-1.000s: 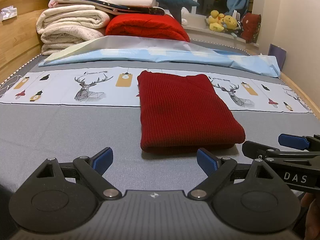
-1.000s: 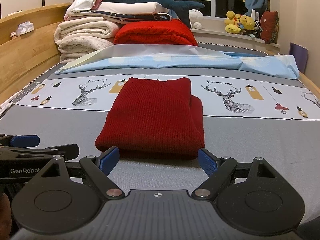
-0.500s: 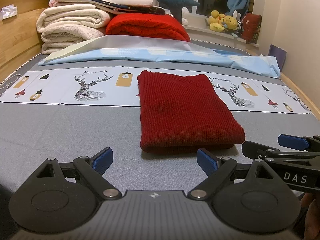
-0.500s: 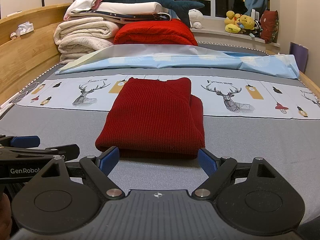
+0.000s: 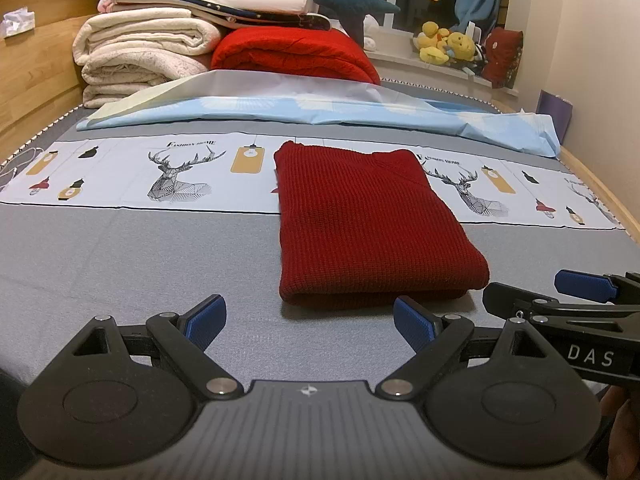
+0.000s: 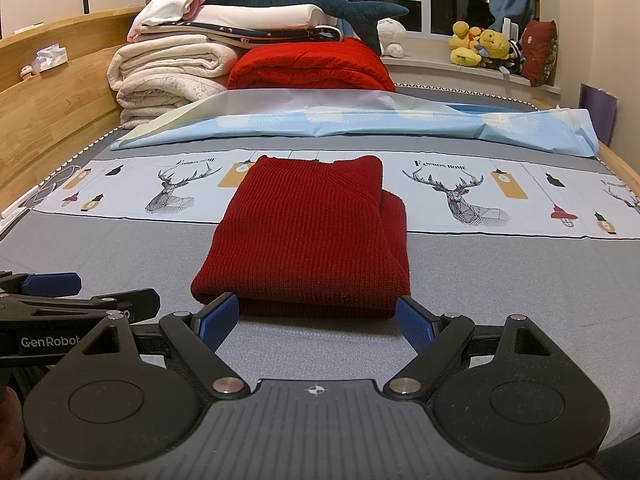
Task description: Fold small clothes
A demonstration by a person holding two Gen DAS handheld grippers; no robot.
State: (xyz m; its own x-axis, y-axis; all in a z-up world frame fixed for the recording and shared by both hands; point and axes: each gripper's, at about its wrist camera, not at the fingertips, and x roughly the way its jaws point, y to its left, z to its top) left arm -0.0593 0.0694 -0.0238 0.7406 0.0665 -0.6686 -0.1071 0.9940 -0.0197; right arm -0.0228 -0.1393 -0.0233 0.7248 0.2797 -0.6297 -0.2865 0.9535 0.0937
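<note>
A dark red knit sweater (image 5: 368,224) lies folded into a neat rectangle on the grey bed cover; it also shows in the right wrist view (image 6: 308,236). My left gripper (image 5: 310,324) is open and empty, just short of the sweater's near edge and a little to its left. My right gripper (image 6: 318,318) is open and empty, its fingertips at either side of the sweater's near edge, close above the cover. The right gripper also shows at the right edge of the left wrist view (image 5: 560,300), and the left gripper at the left edge of the right wrist view (image 6: 80,296).
A strip with deer prints (image 5: 176,172) crosses the bed under the sweater's far end. A light blue sheet (image 5: 320,108) lies behind it. Folded blankets (image 5: 140,52), a red quilt (image 5: 292,56) and a plush shark are stacked at the head. Wooden bed rail (image 6: 48,112) on the left.
</note>
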